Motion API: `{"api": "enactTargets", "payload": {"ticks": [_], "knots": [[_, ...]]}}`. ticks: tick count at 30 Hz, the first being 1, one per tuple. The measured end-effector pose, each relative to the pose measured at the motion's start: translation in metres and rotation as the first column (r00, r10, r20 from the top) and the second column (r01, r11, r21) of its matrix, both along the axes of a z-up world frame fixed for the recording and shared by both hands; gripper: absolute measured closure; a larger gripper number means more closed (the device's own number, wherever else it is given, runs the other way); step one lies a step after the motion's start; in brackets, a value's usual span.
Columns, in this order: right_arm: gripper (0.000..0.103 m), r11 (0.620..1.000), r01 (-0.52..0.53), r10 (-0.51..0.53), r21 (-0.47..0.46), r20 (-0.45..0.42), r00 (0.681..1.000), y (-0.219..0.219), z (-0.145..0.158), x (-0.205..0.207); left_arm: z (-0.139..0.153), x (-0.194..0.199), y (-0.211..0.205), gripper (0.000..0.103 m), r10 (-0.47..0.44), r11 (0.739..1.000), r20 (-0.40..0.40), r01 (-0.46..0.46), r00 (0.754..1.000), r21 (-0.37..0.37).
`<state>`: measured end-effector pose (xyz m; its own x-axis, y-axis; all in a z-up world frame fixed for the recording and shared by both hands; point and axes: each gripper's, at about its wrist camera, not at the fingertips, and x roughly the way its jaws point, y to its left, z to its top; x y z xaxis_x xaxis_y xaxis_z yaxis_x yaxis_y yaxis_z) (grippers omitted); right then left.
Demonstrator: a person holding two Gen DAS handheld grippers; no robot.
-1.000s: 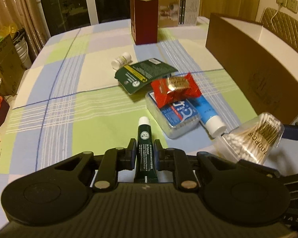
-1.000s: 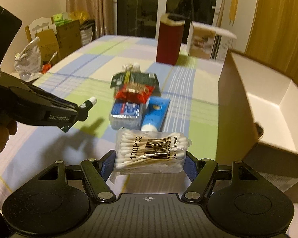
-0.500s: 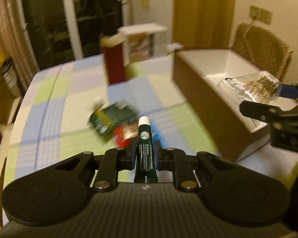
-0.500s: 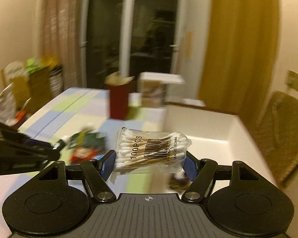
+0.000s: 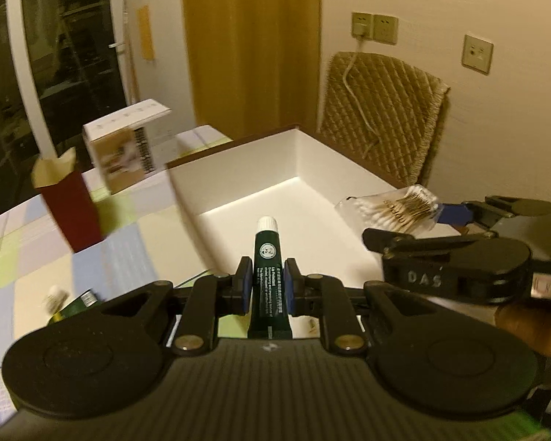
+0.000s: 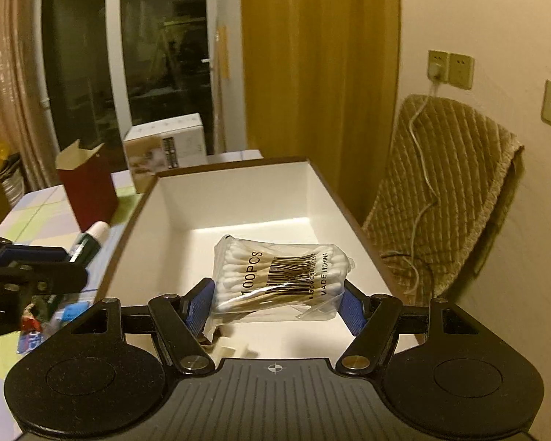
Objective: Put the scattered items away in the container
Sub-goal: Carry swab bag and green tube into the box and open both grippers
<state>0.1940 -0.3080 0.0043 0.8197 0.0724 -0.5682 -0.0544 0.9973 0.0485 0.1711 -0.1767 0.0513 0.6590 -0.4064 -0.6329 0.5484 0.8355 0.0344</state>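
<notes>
The left gripper [image 5: 265,286] was clamped tight on a dark green tube with a white cap [image 5: 268,257], held above the near edge of the open brown cardboard box with a white inside [image 6: 238,198]. The right gripper [image 6: 273,303], jaws spread wide, gripped a clear plastic bag of cotton swabs [image 6: 279,275] over the box's interior. Other items lay on the checked tablecloth [image 5: 55,257]

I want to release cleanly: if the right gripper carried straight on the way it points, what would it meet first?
Probably the white inside floor of the open box. The right gripper, shut on the cotton swab pack, aims down into it; nothing shows between, though depth is uncertain.
</notes>
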Motion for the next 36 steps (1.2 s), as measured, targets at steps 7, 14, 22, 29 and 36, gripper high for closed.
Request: {"api": "enactTargets", "payload": {"ticks": [7,14,22,29,36], "knots": [[0.030,0.998,0.046,-0.045,0.046,-0.039,0.998,-0.016,-0.007,0.003,-0.023,0.014,-0.024,0.089,-0.043,0.999,-0.035,0.044,0.998,0.021],[0.031,0.995,0.063,-0.059,0.077,-0.054,0.997,-0.021,-0.008,0.007,-0.036,0.020,-0.028,0.088,-0.037,0.999,-0.040,0.038,0.999,0.034],[0.030,0.995,0.057,-0.053,0.076,-0.056,0.997,-0.019,-0.009,0.008,-0.029,0.020,-0.017,0.067,-0.007,1.000,-0.002,0.007,1.000,0.021],[0.030,0.997,0.047,-0.043,0.064,-0.053,0.998,-0.015,-0.009,0.008,-0.026,0.017,-0.004,0.067,0.027,1.000,-0.004,-0.027,1.000,0.014],[0.030,0.997,0.044,-0.041,0.057,-0.048,0.998,-0.012,-0.010,0.007,-0.022,0.015,-0.001,0.067,0.032,0.999,0.001,-0.032,0.999,0.008]]}}
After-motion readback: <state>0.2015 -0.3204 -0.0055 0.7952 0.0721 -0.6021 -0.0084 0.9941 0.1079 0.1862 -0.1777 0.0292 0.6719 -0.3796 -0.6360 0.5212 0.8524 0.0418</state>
